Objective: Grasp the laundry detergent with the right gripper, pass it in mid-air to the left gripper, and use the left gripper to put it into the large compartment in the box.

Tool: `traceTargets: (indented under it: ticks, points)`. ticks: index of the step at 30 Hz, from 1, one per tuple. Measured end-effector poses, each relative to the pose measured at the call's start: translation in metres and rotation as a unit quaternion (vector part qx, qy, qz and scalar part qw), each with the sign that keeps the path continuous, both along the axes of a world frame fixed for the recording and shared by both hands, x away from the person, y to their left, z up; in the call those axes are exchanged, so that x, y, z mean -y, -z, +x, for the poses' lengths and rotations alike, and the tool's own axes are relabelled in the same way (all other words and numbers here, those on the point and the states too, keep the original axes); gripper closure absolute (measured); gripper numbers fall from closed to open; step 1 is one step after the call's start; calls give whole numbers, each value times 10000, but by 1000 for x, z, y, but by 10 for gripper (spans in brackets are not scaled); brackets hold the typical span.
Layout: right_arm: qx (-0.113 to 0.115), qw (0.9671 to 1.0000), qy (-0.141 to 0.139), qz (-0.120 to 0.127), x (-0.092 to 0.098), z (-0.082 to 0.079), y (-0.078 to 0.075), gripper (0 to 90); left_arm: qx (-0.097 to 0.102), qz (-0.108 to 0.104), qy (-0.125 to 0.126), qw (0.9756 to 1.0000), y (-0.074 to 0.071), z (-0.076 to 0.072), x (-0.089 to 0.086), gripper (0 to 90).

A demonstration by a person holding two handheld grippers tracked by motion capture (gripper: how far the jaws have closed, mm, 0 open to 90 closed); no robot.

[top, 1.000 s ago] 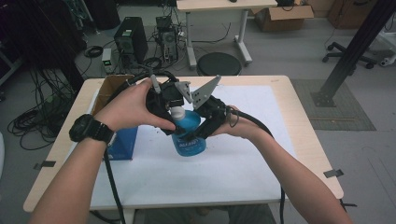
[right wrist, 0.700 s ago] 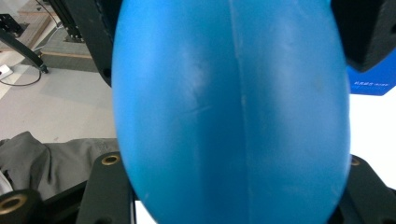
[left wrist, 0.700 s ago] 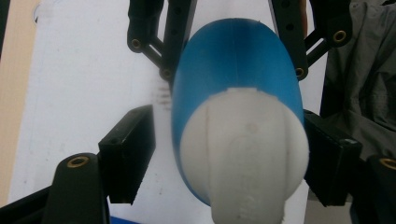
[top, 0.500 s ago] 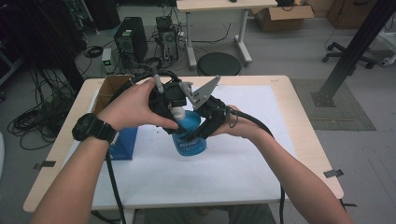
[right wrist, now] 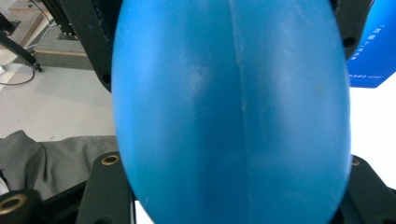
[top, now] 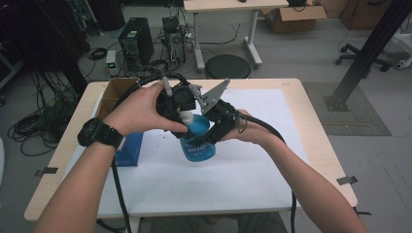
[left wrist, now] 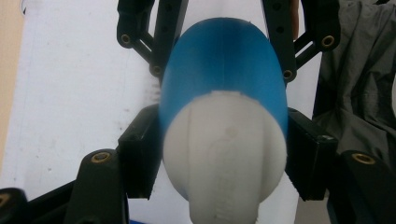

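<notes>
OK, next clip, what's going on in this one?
A person at a white-topped table works on a blue bottle with a handheld gripper in each hand. The left gripper is clamped on the bottle's white cap, and the right gripper is clamped around the blue body. It looks like the cap is being twisted, though which way cannot be told. A blue box stands at the left of the table beside a cardboard box.

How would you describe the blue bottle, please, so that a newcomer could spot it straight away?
Look at the white sheet covering the wooden table. Near its middle, the blue bottle is gripped between two black grippers. Unlike the square blue box to its left, it is rounded, with a white cap.
</notes>
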State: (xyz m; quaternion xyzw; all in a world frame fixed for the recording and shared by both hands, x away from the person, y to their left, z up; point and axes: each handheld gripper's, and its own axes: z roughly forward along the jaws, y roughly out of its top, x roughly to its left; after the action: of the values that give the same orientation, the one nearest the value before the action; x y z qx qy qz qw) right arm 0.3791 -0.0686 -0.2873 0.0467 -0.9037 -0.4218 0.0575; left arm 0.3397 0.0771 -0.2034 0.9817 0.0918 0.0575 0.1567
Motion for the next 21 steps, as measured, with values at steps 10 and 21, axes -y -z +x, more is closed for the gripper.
traceTargets:
  ticks: [10, 21]
  points:
    - [-103, 9998, 160, 64, 3, 3, -2, 213, -178, 151, -252, 9994, -8, 3, 3, 382]
    - [60, 9943, 720, -783, 40, 14, 6, 134, -234, 475, -1570, 9862, -34, 16, -19, 383]
